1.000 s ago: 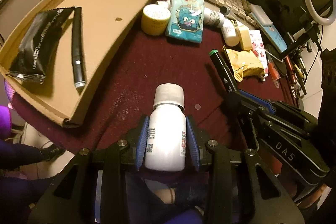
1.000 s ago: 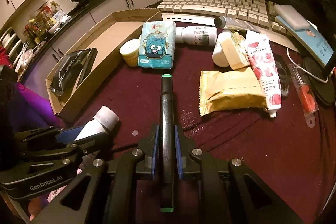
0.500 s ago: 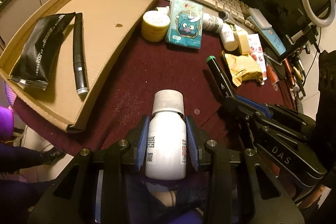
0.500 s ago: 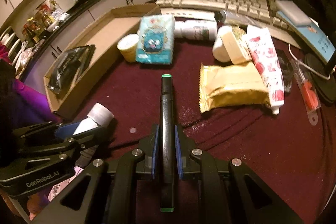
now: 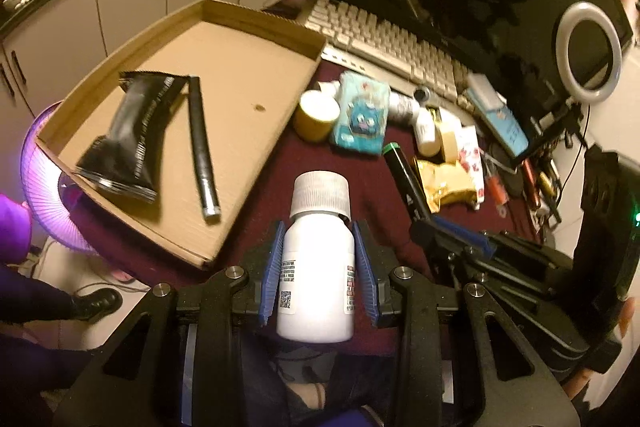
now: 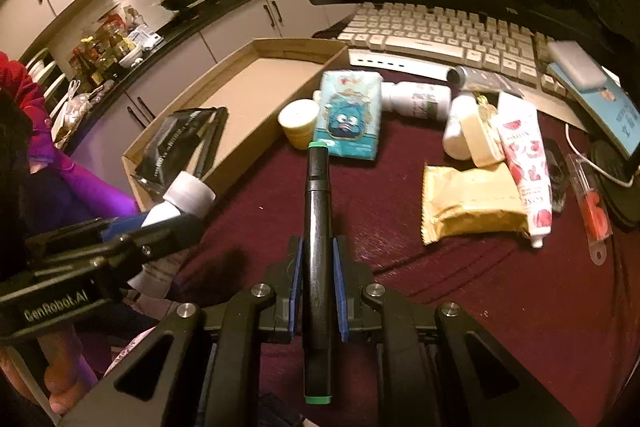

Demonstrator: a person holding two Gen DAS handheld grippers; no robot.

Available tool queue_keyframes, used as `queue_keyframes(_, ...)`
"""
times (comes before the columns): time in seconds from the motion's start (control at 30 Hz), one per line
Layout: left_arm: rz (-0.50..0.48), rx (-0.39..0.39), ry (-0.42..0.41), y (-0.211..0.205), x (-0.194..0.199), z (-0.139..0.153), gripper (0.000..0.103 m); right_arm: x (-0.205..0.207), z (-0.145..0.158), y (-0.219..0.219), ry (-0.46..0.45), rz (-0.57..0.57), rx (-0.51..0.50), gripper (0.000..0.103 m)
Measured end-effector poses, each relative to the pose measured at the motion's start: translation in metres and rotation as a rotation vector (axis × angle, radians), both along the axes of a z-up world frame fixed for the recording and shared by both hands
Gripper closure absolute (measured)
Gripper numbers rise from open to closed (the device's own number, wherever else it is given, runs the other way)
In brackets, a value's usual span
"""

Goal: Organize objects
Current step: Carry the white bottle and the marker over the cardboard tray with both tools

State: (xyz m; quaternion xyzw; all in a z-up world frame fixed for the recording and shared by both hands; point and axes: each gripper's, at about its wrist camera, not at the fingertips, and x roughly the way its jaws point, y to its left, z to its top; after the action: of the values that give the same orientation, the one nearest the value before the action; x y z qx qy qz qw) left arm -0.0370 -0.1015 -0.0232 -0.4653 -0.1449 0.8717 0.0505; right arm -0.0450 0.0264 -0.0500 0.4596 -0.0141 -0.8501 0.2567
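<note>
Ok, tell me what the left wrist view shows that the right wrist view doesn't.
Only the left wrist view shows the ring light and the tray's whole floor, with the black pouch and black pen lying flat. Only the right wrist view shows the marker's full length and the rose tube clearly. Both show the white bottle, the keyboard and the blue tissue pack.
</note>
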Motion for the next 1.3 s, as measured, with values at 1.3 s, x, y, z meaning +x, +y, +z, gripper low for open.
queue_keyframes(1.3,0.168,-0.006,-0.067,-0.094,-0.064,-0.018,0.069,-0.072,0.017,-0.109,-0.015,0.162,-0.072,0.090)
